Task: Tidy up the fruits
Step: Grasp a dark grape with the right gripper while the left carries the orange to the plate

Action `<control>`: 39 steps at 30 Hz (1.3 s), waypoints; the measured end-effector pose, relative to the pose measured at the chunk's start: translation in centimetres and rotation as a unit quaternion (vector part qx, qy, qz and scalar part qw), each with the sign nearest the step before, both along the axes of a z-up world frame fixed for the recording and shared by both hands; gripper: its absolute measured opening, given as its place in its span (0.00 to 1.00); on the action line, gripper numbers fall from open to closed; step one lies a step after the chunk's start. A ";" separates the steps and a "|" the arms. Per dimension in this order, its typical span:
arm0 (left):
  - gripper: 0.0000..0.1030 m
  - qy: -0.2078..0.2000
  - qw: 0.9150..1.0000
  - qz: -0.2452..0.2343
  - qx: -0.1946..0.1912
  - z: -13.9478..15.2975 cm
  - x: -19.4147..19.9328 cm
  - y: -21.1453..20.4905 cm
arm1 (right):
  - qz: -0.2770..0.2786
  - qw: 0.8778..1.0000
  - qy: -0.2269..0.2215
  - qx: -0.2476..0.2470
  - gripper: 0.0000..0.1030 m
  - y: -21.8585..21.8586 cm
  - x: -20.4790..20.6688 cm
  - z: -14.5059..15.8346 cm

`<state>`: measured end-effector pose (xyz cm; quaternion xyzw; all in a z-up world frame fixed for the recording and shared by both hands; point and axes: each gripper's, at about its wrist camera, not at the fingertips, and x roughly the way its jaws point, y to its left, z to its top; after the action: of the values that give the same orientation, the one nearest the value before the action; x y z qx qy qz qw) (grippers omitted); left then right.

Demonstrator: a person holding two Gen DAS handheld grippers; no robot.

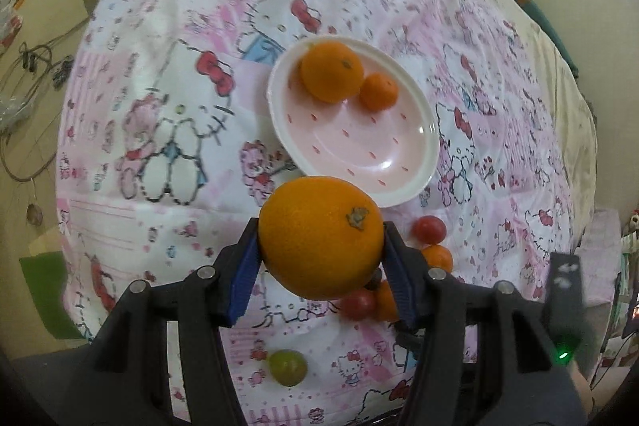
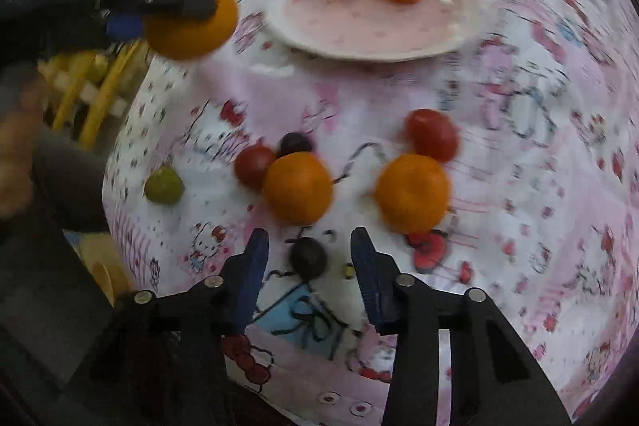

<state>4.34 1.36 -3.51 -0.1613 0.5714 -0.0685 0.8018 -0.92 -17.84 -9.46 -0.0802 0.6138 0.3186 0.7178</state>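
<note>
My left gripper (image 1: pixel 321 229) is shut on a large orange (image 1: pixel 321 236), held above the tablecloth just in front of the pink plate (image 1: pixel 359 150). On that plate lie another large orange (image 1: pixel 331 70) and a small mandarin (image 1: pixel 378 91). In the right wrist view, my right gripper (image 2: pixel 309 252) hangs open over a dark grape (image 2: pixel 308 259), which lies between the jaws with gaps on both sides. Ahead of it lie two mandarins (image 2: pixel 297 186) (image 2: pixel 411 192), two cherry tomatoes (image 2: pixel 253 166) (image 2: pixel 431 134), a second dark grape (image 2: pixel 295 143) and a green grape (image 2: pixel 163 184).
A Hello Kitty cloth (image 1: pixel 167 74) covers the round table. Its edge drops off at the left, where cables (image 1: pixel 36 58) lie on the floor. A yellow frame (image 2: pixel 92 86) shows beyond the near-left edge. A person's hand (image 2: pixel 16 154) is at the far left.
</note>
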 end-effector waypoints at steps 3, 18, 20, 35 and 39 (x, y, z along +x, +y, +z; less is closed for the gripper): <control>0.52 -0.004 1.000 0.010 -0.002 0.2 -0.4 1.1 | 0.011 0.999 -0.017 -0.028 0.27 0.7 -0.4 -0.6; 0.52 -0.028 0.999 0.034 -0.018 1.0 -0.8 3.2 | -0.007 0.999 -0.005 0.033 0.21 -0.8 0.2 1.2; 0.52 -0.034 0.999 0.037 -0.016 1.1 -0.7 3.2 | -0.024 0.998 -0.008 0.054 0.21 -1.9 1.0 2.0; 0.52 -0.041 0.999 0.019 0.024 -0.5 2.6 0.7 | -0.171 0.973 -0.071 0.141 0.21 -6.7 9.3 6.5; 0.52 -0.047 0.998 0.014 0.024 -0.8 4.2 -0.2 | -0.185 0.970 -0.064 0.144 0.21 -7.4 12.0 6.1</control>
<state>8.58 1.17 -4.29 -0.1464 0.5320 -0.0504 0.8324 11.09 -25.20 -3.32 0.1190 0.5186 0.2600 0.8058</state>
